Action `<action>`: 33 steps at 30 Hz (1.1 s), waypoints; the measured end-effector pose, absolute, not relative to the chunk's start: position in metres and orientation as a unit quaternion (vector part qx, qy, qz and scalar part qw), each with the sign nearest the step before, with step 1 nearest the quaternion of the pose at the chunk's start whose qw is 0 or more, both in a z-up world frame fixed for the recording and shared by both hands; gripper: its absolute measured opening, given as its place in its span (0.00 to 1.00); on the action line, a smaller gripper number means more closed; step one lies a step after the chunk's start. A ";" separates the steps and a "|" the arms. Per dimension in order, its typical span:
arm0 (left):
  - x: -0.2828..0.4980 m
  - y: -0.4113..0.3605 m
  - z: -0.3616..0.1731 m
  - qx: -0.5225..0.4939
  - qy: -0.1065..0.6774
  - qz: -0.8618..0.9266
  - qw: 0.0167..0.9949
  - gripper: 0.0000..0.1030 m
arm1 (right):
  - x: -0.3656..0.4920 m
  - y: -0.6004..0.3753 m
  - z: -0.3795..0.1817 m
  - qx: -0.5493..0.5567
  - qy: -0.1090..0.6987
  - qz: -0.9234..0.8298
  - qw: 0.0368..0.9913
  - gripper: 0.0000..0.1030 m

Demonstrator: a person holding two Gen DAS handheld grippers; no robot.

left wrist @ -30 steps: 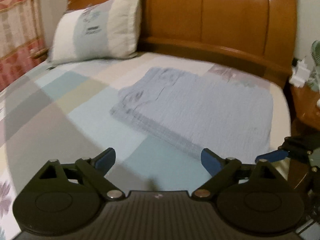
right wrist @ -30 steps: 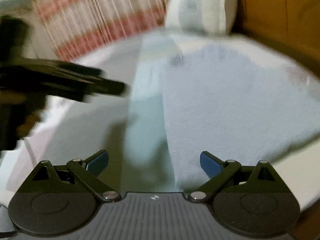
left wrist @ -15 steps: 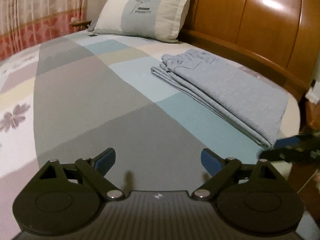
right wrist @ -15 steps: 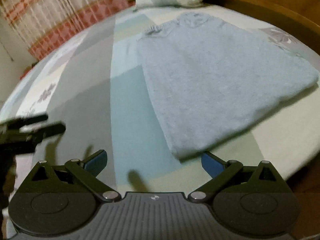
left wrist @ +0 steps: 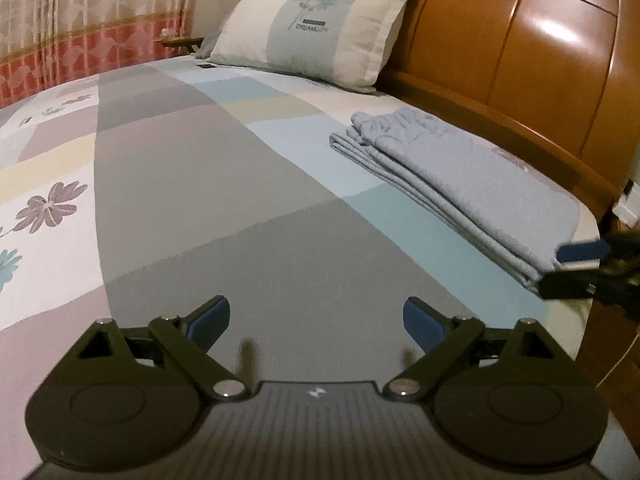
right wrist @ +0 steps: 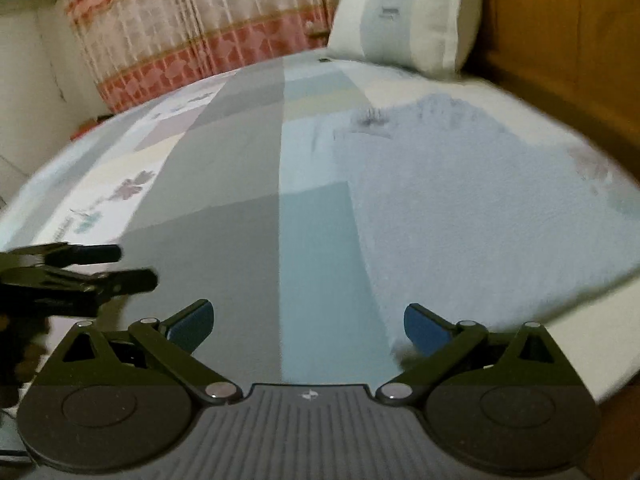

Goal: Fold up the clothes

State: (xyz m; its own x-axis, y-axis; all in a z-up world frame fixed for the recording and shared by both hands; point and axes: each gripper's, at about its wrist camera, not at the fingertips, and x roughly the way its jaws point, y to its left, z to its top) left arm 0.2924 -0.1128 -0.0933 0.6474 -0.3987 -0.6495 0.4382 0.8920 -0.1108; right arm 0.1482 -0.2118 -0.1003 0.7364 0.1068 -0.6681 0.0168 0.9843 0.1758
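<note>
Both my left fingers (left wrist: pixel 316 320) and right fingers (right wrist: pixel 308 322) spread, empty, held low over the bed (left wrist: pixel 224 208); folded blue garment (left wrist: pixel 472 184) lies flat near the headboard (left wrist: pixel 552 52), stacked edges aligned, apparently parked clear for further folding

Left gripper (left wrist: pixel 316 322), jaws spread wide, empty: bare bedsheet (left wrist: pixel 208 184) straight ahead and to its left, open run up to the pillow (left wrist: pixel 316 28) far ahead. Ahead-right, folded blue garment (left wrist: pixel 472 184) lies flat, low obstacle, with the headboard (left wrist: pixel 520 52) walling off everything beyond it. Right gripper (left wrist: pixel 576 264) sits at the garment's near corner, just right of the left one. Curtain (left wrist: pixel 80 24) bounds far left.
</note>
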 end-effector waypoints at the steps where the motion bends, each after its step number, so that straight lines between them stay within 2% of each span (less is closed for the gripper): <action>1: 0.291 -0.113 -0.094 0.031 0.352 -0.231 0.907 0.91 | 0.152 -0.210 -0.104 0.085 0.375 0.023 0.923 1.00; 5: 0.289 -0.111 -0.096 0.038 0.357 -0.228 0.905 0.91 | 0.165 -0.207 -0.122 0.104 0.439 0.032 0.892 1.00; 12: 0.288 -0.111 -0.097 0.045 0.362 -0.229 0.902 0.91 | 0.170 -0.197 -0.101 0.036 0.368 0.006 0.929 1.00; 15: 0.284 -0.113 -0.095 0.049 0.364 -0.228 0.902 0.91 | 0.184 -0.201 -0.121 0.059 0.427 0.010 0.902 1.00; 22: 0.280 -0.116 -0.090 0.061 0.367 -0.218 0.902 0.92 | 0.182 -0.208 -0.102 0.061 0.367 0.012 0.928 1.00; 25: 0.276 -0.118 -0.082 0.060 0.359 -0.206 0.908 0.92 | 0.198 -0.212 -0.119 0.072 0.420 0.011 0.905 1.00; 33: 0.270 -0.102 -0.069 -0.012 0.344 -0.153 0.926 0.95 | 0.188 -0.230 -0.105 0.073 0.400 -0.034 0.913 1.00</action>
